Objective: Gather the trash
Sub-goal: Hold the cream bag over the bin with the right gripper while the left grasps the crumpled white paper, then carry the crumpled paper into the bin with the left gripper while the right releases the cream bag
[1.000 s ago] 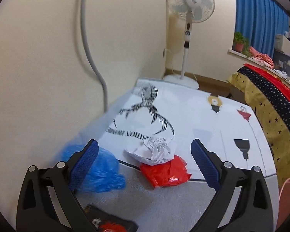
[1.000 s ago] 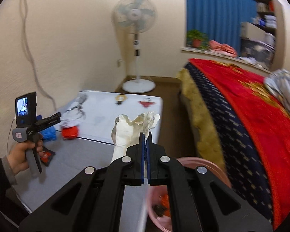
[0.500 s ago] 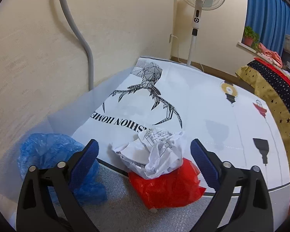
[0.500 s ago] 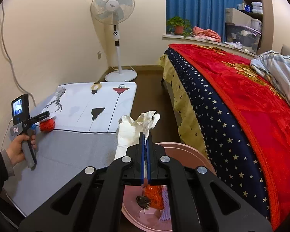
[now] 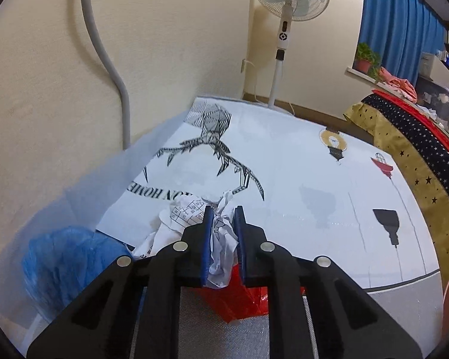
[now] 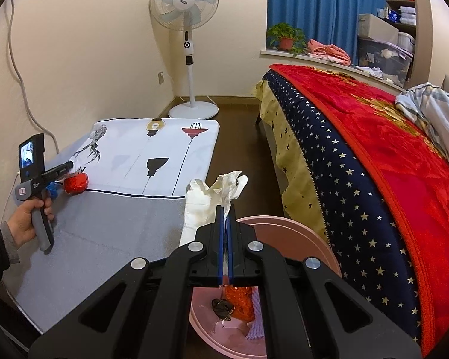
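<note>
Crumpled paper (image 5: 221, 233) sits atop a red bag (image 5: 236, 302) on the desk (image 5: 299, 209), pinched in the left gripper (image 5: 221, 224) jaws. Right gripper (image 6: 224, 233) jaws clamp white tissue (image 6: 212, 197) above the pink bin (image 6: 296, 239). Risk: the thin pinch may tear or slip on lifting.

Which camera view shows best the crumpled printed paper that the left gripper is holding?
The left wrist view: the crumpled printed paper fills the centre, pinched in the left gripper, above the red bag. In the right wrist view, it is only a small white scrap at that gripper's tip.
</note>
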The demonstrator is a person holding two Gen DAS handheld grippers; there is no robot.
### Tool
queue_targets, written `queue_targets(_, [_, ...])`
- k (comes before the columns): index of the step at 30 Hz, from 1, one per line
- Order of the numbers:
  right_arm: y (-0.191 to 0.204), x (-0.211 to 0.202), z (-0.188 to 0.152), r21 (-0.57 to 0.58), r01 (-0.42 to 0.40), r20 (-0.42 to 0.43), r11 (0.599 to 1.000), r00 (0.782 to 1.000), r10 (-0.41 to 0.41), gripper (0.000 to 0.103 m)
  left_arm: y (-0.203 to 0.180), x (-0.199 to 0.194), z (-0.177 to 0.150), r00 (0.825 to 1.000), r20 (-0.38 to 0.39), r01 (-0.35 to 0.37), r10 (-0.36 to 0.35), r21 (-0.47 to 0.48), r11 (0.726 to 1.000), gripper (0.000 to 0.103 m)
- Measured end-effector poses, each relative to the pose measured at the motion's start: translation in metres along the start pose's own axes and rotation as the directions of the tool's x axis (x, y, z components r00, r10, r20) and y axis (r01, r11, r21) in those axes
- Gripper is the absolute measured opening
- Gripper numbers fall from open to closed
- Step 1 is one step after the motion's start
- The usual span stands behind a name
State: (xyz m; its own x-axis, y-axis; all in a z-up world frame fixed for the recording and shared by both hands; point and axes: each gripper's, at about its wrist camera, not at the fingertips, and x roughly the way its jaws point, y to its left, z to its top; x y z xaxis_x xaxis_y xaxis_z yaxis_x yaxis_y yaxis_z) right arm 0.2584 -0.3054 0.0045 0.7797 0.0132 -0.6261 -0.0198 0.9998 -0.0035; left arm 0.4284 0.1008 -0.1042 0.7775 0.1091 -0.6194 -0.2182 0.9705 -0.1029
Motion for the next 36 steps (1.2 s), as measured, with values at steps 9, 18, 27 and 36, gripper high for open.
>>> queue_targets(9, [0.000, -0.017, 0.002, -0.011, -0.036, 0.039, 0.999, 0.999, 0.036, 0.002, -0.008, -0.084, 0.023, 0.985, 0.102, 0.136, -0.139, 0.039, 0.990, 0.014])
queue_targets(18, [0.002, -0.046, 0.005, -0.016, -0.100, 0.092, 0.995, 0.991, 0.101, 0.002, -0.056, -0.213, 0.017, 0.944, 0.134, 0.283, -0.301, 0.138, 0.949, 0.014])
queue_targets(27, [-0.007, -0.083, -0.009, -0.024, -0.124, 0.132, 0.992, 0.983, 0.126, 0.002, -0.128, -0.279, -0.050, 0.929, 0.043, 0.343, -0.368, 0.279, 0.897, 0.014])
queue_targets(36, [-0.018, -0.094, -0.034, -0.065, -0.099, 0.088, 0.993, 0.991, 0.105, 0.002, -0.172, -0.284, -0.079, 0.895, -0.033, 0.430, -0.445, 0.332, 0.840, 0.014])
